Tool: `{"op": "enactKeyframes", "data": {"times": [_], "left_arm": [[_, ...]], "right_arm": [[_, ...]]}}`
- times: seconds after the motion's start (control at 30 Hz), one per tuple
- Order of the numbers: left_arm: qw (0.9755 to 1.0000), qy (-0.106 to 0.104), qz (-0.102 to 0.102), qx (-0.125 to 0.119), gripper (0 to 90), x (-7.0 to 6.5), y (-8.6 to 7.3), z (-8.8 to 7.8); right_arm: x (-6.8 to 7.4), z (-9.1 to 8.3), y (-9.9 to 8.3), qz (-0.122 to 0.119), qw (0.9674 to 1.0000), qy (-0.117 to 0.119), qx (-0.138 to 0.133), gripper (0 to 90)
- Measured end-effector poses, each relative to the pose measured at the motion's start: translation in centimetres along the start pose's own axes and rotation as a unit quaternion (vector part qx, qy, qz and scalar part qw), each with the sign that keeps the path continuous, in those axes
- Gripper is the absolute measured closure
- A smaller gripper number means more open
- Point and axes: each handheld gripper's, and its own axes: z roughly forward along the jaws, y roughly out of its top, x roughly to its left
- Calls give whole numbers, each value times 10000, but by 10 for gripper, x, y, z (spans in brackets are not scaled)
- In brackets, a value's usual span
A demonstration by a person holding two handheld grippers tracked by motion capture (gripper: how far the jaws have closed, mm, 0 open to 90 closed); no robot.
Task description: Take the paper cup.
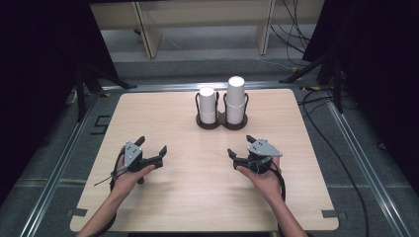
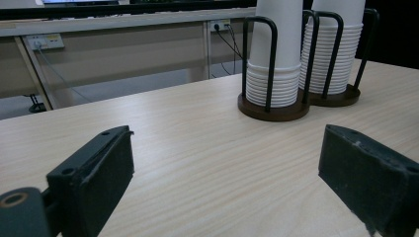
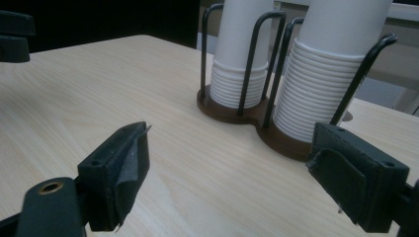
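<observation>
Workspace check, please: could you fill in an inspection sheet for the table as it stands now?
Surface: light wooden table, bare apart from the cup holder.
Job's things: two stacks of white paper cups, the shorter stack on the left and the taller stack on the right, upright in a dark double cup holder with wire loops, at the far middle of the table.
Clutter: nothing seen.
Grippers: left gripper and right gripper each in a hand above the near half of the table, jaws open with nothing between them, pointing towards the cups.
Cables: black cables on the floor to the right; a cable trails from the left gripper.
Surroundings: pale furniture beyond the table, dark either side.
</observation>
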Motion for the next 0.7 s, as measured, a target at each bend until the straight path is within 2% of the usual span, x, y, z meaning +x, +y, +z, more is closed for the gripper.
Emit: {"op": "enactKeyframes", "data": {"times": [0.1, 0.13, 0.2, 0.23, 0.27, 0.3, 0.43, 0.47, 0.57, 0.6, 0.7], "left_arm": [[10000, -23, 37, 42, 63, -2, 3, 5], [10000, -51, 53, -14, 63, -3, 3, 8], [9999, -84, 98, 44, 64, -5, 6, 12], [9999, -105, 124, 23, 64, -6, 6, 15], [9998, -115, 138, 64, 64, -7, 7, 18], [9998, -147, 145, 14, 64, -9, 8, 22], [9992, -285, 259, 135, 68, -14, 11, 34], [9991, -314, 266, 118, 70, -16, 11, 37], [9985, -379, 358, 160, 73, -21, 13, 47], [9981, -429, 410, 158, 74, -24, 15, 54], [9976, -495, 447, 188, 79, -26, 18, 61]], "right_arm": [[1, 4, 5, -38, 10000, 34, -5, 169], [0, 9, 8, -152, 9998, 2, -96, 170], [1, 11, 10, -174, 9998, -7, -67, 171], [-1, 14, 12, -314, 9994, -24, -146, 172], [2, 18, 17, -203, 9997, 24, -96, 174], [2, 18, 17, -203, 9997, 24, -96, 174], [3, 29, 27, -288, 9994, 84, -145, 184], [4, 31, 29, -166, 9997, 124, -114, 186], [3, 40, 35, -203, 9994, 151, -237, 189], [1, 44, 40, -305, 9993, 99, -213, 191], [1, 50, 43, -297, 9990, 154, -297, 195]]}}
